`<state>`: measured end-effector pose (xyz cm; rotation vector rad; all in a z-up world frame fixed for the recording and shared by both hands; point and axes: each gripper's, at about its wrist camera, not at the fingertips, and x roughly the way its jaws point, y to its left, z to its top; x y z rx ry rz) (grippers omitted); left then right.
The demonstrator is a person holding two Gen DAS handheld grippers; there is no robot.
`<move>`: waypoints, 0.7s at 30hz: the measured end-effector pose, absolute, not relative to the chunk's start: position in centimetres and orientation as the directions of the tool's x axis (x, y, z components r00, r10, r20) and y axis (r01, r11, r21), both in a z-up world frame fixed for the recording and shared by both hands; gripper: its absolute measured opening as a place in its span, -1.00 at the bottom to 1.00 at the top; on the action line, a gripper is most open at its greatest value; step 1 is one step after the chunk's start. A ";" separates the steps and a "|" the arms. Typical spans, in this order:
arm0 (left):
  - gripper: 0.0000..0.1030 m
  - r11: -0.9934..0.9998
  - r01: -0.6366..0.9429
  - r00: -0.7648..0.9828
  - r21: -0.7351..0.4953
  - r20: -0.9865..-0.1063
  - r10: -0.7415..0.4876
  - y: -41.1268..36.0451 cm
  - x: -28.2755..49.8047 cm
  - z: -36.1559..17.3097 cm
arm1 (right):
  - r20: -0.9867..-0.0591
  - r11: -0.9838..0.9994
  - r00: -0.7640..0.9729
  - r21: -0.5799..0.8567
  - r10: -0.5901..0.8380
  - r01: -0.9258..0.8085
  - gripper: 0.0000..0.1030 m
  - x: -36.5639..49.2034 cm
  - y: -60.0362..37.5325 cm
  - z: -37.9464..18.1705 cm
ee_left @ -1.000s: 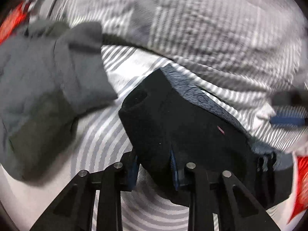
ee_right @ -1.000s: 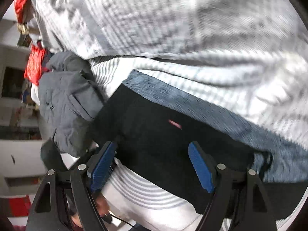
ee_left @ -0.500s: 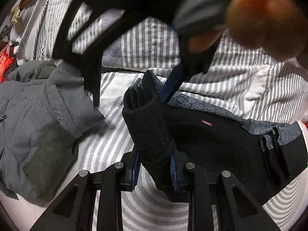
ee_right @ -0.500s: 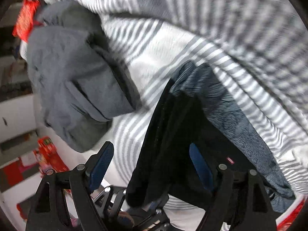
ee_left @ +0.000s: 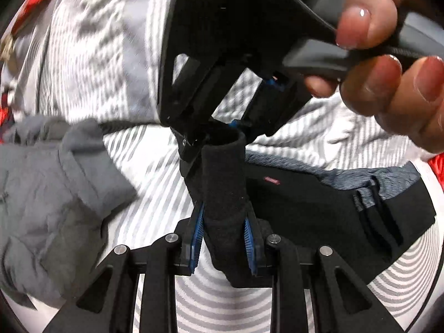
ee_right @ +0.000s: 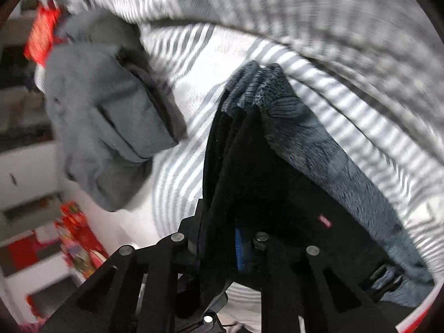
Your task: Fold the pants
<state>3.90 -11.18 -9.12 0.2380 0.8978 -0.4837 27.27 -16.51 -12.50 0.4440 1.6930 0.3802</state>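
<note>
the black pants (ee_left: 319, 208) lay across the striped bed (ee_left: 155, 183). the left gripper (ee_left: 223, 238) clenched a bunched fold; the right gripper (ee_right: 222, 247) was closing on the same fold. best lift both evenly.

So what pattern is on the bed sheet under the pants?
Grey and white stripes on the bed sheet, clearest in the left wrist view.

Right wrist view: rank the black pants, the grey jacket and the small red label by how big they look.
1. black pants, though they sit right at the lens, so nearness inflates them
2. grey jacket, not far behind
3. red label, by far the smallest
</note>
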 end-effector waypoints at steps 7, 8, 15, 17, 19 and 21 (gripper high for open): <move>-0.46 0.819 0.570 0.578 0.066 -0.740 -0.343 -14.9 0.9 -4.2 | -0.737 0.723 0.091 0.675 0.670 0.145 -0.65 22.5 -24.0 -7.7; -0.46 0.812 0.579 0.581 0.071 -0.735 -0.349 -15.3 0.5 -3.7 | -0.717 0.701 0.119 0.697 0.687 0.151 -0.65 21.9 -25.2 -6.9; -0.46 0.726 0.680 0.557 0.098 -0.714 -0.425 -21.9 -4.2 0.6 | -0.613 0.593 0.296 0.788 0.733 0.165 -0.65 15.0 -33.9 -3.1; -0.46 0.699 0.708 0.541 0.103 -0.716 -0.442 -23.9 -5.6 1.4 | -0.579 0.555 0.350 0.813 0.737 0.176 -0.65 12.8 -37.5 -2.4; -0.46 0.666 0.738 0.523 0.112 -0.719 -0.458 -26.3 -7.1 1.8 | -0.553 0.527 0.396 0.830 0.733 0.183 -0.65 10.9 -39.9 -2.5; -0.46 0.628 0.769 0.500 0.119 -0.723 -0.476 -28.8 -8.7 2.0 | -0.524 0.493 0.447 0.848 0.725 0.195 -0.65 8.5 -42.7 -2.6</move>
